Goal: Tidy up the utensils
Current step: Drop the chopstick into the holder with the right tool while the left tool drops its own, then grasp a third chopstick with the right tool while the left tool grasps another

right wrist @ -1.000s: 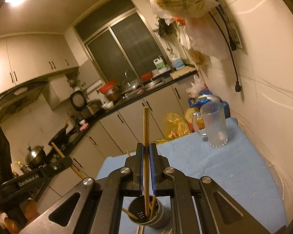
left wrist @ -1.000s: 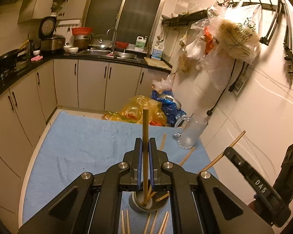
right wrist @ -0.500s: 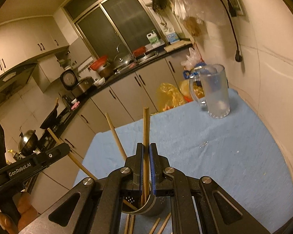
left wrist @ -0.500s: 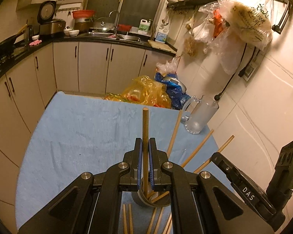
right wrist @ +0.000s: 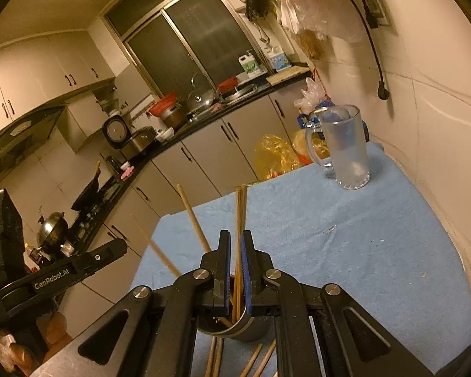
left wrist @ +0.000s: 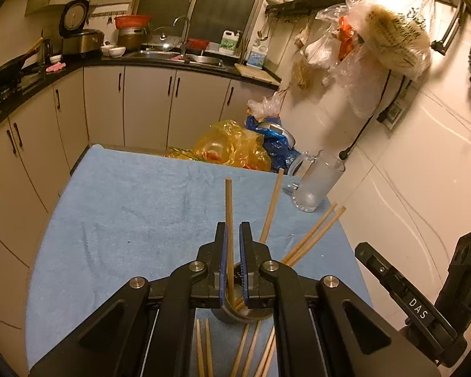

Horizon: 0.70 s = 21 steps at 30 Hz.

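Observation:
In the left wrist view my left gripper (left wrist: 232, 229) is shut on an upright wooden chopstick (left wrist: 228, 207), whose lower end reaches into the grey metal holder (left wrist: 226, 315) right below the jaws. Other chopsticks (left wrist: 314, 235) lean out of the holder to the right. In the right wrist view my right gripper (right wrist: 235, 235) is shut on a chopstick (right wrist: 239, 213) above the same holder (right wrist: 254, 330); a second thin stick shows beside it. Loose chopsticks (left wrist: 204, 348) lie on the blue cloth (left wrist: 125, 220) in front of the holder.
A frosted glass mug (left wrist: 317, 182) stands at the cloth's far right corner by the tiled wall, also seen as the mug (right wrist: 345, 147). Yellow and blue plastic bags (left wrist: 229, 144) sit beyond the far edge. Kitchen cabinets run along the back and left.
Both grippers have sunk with their chopsticks toward the holder. The holder's leaning chopsticks have come into view beside the jaws.

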### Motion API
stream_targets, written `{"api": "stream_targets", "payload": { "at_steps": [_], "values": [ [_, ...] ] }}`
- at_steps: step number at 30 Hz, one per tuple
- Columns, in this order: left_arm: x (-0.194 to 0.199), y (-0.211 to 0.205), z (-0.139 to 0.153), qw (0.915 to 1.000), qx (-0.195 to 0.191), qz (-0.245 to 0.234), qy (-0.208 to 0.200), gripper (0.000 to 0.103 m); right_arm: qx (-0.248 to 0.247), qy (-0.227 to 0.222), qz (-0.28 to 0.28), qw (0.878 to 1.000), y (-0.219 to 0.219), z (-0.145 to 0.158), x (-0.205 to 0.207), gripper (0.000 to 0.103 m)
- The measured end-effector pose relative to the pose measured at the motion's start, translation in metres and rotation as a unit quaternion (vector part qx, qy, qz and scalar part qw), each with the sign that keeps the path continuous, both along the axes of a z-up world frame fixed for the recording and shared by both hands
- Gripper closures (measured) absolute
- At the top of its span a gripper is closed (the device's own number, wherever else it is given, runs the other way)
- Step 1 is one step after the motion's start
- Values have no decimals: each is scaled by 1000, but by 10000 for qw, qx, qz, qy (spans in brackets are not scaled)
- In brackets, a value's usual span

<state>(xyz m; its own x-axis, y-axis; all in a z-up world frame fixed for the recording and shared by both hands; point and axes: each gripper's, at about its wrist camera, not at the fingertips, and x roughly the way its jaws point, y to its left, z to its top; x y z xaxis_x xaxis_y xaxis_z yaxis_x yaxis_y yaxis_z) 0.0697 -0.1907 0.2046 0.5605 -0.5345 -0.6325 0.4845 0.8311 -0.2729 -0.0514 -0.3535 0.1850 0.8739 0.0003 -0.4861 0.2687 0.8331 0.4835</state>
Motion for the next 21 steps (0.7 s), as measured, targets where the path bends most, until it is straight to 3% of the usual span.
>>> {"api": "stream_targets", "payload": {
  "at_steps": [3, 9, 13, 16, 21],
  "values": [
    [-13, 12, 0, 10000, -12, -8, -36, 87, 78, 34, 9, 10000, 0, -5, -15, 95],
    [-38, 38, -27, 9997, 168, -13, 157, 86, 333, 527, 106, 9980, 2, -47, -44, 95],
    [-47, 48, -71, 9974, 391, -1, 601, 86, 610, 944, 135, 9936, 5, -84, -58, 95],
    [-44, 46, -114, 9908, 604, -33, 1207, 86, 790, 1201, 150, 9895, 5, -107, -66, 95],
    [-34, 31, -159, 9801, 869, -111, 1779, 86, 845, 1323, 110, 9875, 5, -119, -77, 95]
  ]
}}
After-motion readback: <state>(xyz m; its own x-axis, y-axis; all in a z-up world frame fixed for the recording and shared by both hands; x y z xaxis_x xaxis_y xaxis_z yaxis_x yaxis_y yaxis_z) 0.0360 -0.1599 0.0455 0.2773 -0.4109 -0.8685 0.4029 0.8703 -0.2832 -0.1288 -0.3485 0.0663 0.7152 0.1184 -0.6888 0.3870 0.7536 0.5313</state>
